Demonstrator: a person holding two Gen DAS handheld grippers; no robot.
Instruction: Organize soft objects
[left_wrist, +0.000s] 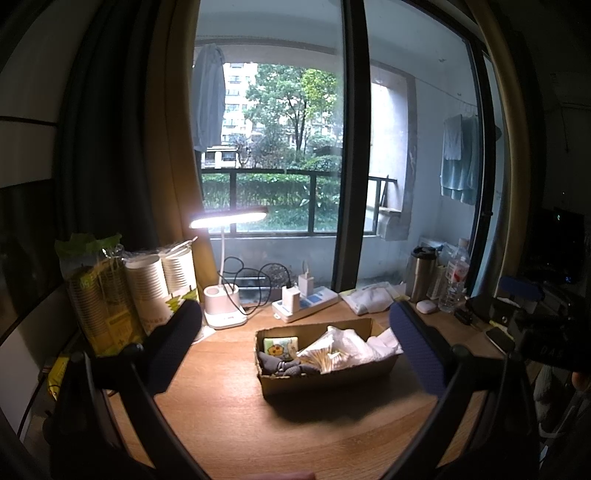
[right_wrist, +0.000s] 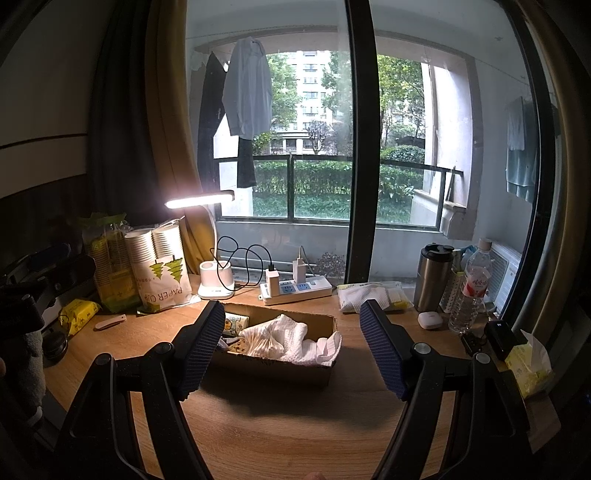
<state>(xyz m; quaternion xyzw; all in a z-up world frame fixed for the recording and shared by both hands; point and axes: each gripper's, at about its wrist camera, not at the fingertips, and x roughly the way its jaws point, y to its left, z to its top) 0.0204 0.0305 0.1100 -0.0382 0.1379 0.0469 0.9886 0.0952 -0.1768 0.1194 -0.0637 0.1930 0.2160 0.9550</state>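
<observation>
A: Where is the cardboard box (left_wrist: 325, 363)?

B: Mid-frame on the table (left_wrist: 236, 424), holding a white cloth (right_wrist: 295, 341), dark socks (left_wrist: 280, 363) and a cotton-swab bag (left_wrist: 325, 356).

A: And the grippers?

B: Left gripper (left_wrist: 295, 343) and right gripper (right_wrist: 291, 347) both hover with jaws wide apart, empty.

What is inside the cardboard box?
The box holds a white cloth, a bag of cotton swabs, a small cartoon-print pack and dark fabric. Whatever lies beneath them is covered.

Bare desk (right_wrist: 280, 435) before cardboard box (right_wrist: 280, 369)
</observation>
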